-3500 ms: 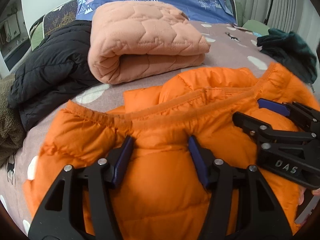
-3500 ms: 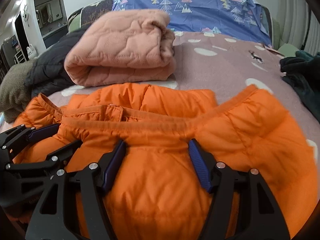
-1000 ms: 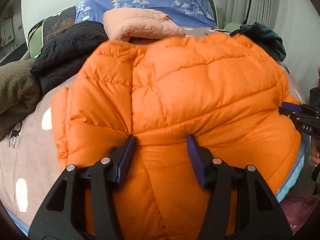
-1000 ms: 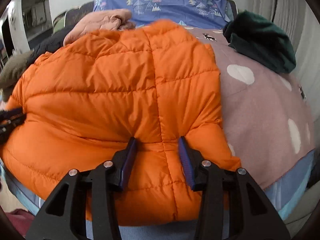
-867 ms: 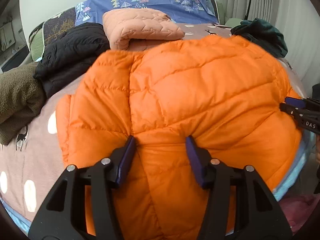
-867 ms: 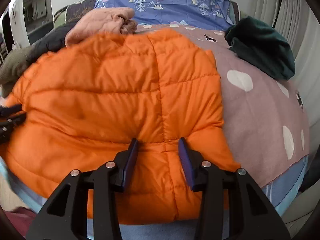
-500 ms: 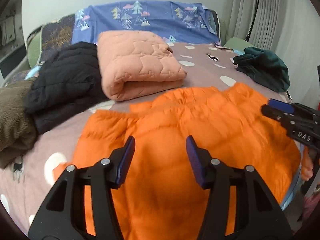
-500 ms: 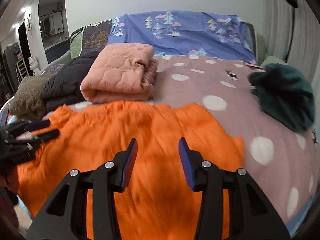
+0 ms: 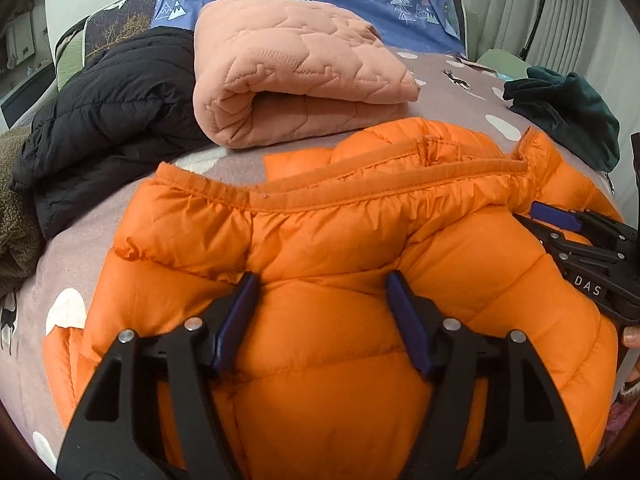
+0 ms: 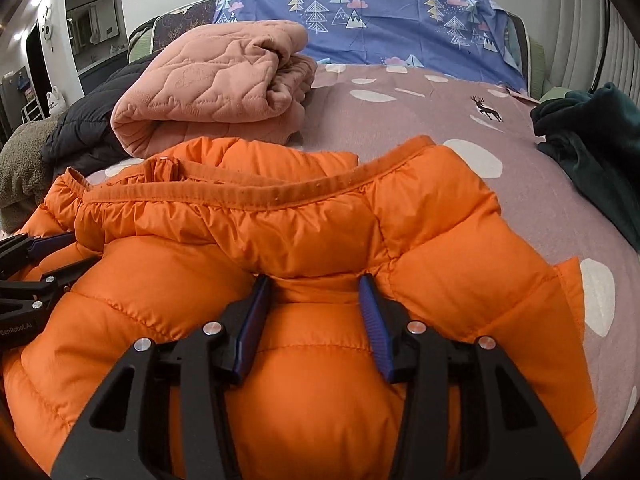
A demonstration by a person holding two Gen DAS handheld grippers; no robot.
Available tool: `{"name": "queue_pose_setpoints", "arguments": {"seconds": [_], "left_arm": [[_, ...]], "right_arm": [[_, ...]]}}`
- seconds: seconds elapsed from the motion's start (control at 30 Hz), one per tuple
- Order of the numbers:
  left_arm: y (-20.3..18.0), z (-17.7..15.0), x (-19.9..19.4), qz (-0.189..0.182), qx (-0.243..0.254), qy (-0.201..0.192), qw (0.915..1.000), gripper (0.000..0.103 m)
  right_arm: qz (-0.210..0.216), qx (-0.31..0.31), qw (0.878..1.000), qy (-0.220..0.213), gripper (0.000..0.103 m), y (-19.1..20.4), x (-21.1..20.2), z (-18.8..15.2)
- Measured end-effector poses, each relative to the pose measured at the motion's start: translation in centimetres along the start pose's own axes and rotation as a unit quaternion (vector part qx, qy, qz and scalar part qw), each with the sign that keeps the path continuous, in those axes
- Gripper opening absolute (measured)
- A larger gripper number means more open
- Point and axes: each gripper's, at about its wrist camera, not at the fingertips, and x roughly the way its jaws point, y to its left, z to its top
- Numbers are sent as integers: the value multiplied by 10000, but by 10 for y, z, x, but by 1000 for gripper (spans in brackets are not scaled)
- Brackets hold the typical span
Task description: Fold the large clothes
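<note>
An orange puffer jacket lies folded on the bed, its elastic hem edge across the top; it also shows in the right wrist view. My left gripper presses into the jacket's left part, jaws apart with a bulge of padding between them. My right gripper presses into the right part the same way, fabric bunched between its blue pads. The right gripper also shows at the right edge of the left wrist view, and the left gripper at the left edge of the right wrist view.
A folded pink quilted blanket lies just behind the jacket. A black jacket and a brown fleece lie at the left. A dark green garment lies at the right. The bed has a mauve spotted sheet and a blue pillow.
The jacket was lifted and flipped over toward the far side; it now lies folded with its hem on top. Both grippers came down and press into it again.
</note>
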Motion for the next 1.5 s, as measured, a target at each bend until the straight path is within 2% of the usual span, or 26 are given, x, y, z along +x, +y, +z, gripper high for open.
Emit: {"name": "queue_pose_setpoints", "arguments": {"seconds": [0.17,0.27,0.37,0.43,0.5,0.57,0.67,0.73,0.8,0.9,0.97,1.03,1.1,1.2,1.27,1.3,1.37,1.5], "left_arm": [[4,2,-3,-40,0,3,10000,69],[9,5,-21,-47,-44,-71,10000,68],[20,3,-49,120,-56,-346,9993,75],[37,-3,-71,381,-103,-518,9979,77],[57,-13,-84,537,-245,-546,9968,79],[77,-25,-91,509,-459,-434,9967,81],[101,-50,-97,118,-890,-200,9958,81],[113,-67,-98,-348,-1254,-50,9915,81],[120,-81,-95,-610,-1432,35,9878,83],[126,-95,-84,-948,-1651,151,9816,85],[126,-100,-76,-1190,-1796,172,9764,86],[121,-102,-75,-1358,-1731,133,9754,86],[112,-103,-72,-1682,-1548,187,9733,87],[104,-106,-70,-1606,-1325,145,9780,88],[105,-106,-71,-1612,-1390,134,9770,88],[105,-106,-72,-1594,-1407,131,9770,87],[103,-106,-75,-1623,-1342,94,9775,68],[90,-100,-87,-1459,-1045,-4,9838,47]], "right_arm": [[-121,-105,9999,-5,48,6,-2,0],[-208,-150,9997,-32,48,8,-11,2],[-244,-95,9996,-80,48,10,-22,3],[-266,-99,9995,-114,48,11,-27,3],[-278,-87,9995,-150,49,13,-34,2],[-235,-46,9996,-179,49,13,-41,2],[-131,3,9996,-268,49,16,-55,3],[19,-23,9993,-370,49,21,-67,2],[150,-94,9991,-385,55,28,-71,0],[133,-255,9996,-82,56,39,-50,-9],[89,-294,9995,-71,56,42,-35,-17],[51,-330,9994,-82,56,44,-28,-19],[53,-325,9994,-65,56,44,-27,-17],[58,-318,9994,-77,56,44,-26,-18],[54,-318,9994,-94,56,44,-25,-19],[46,-320,9994,-105,56,45,-25,-21],[43,-328,9994,-114,56,46,-25,-21],[50,-316,9994,-126,56,46,-25,-22]]}}
